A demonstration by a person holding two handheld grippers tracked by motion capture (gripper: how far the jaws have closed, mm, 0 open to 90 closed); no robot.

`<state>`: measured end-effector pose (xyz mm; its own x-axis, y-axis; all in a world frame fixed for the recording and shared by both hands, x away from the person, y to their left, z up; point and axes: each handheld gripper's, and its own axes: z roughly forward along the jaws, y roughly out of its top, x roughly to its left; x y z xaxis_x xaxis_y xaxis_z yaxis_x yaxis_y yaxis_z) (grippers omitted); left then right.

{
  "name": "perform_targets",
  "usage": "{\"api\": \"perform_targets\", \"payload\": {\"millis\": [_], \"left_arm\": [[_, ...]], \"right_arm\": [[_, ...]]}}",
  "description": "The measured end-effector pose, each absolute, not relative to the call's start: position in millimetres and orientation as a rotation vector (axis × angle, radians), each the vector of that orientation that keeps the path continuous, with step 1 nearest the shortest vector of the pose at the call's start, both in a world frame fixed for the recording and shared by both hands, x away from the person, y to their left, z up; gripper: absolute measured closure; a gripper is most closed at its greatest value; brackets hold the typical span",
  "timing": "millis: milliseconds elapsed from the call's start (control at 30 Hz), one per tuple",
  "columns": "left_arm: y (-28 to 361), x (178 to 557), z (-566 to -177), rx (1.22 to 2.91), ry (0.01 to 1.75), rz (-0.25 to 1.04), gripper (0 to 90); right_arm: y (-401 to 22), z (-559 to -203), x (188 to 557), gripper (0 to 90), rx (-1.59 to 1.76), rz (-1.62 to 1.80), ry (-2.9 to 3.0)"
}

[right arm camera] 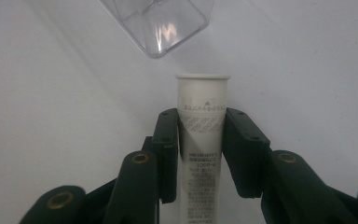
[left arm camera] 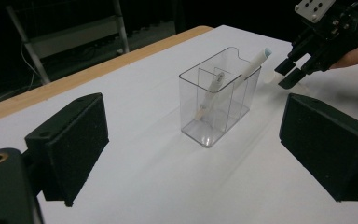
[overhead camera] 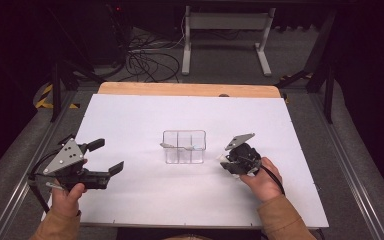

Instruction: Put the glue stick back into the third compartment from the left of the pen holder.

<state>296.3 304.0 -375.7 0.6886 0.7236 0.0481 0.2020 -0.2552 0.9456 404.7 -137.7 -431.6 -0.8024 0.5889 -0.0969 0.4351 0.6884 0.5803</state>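
- While two tubes are already leaning inside the clear plastic divided box (overhead camera: 184, 147), the right gripper (right arm camera: 200, 140) is clamping a white printed tube (right arm camera: 201, 140) just beside it on the white counter (overhead camera: 130, 200), waiting to go in.
- Left gripper (left arm camera: 191, 154) is hovering, jaws apart and empty.

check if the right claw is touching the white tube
Touching: in the right gripper view the right claw has both black jaws pressed flat against the sides of the white tube.

A lab or test room: a white-topped desk (overhead camera: 130, 120) stands among dark surroundings, loose cables (overhead camera: 145, 62) tangle on the grey floor beyond its far edge, beside a white metal frame (overhead camera: 225, 22).
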Motion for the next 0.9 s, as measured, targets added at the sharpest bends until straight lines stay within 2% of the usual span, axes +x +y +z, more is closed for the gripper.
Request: {"api": "perform_targets", "payload": {"millis": [900], "left_arm": [[304, 297, -376, 1.804, 0.735, 0.589, 8.6]], "right_arm": [[-150, -389, 386, 67.3, 0.754, 1.11, 2.439]]}}
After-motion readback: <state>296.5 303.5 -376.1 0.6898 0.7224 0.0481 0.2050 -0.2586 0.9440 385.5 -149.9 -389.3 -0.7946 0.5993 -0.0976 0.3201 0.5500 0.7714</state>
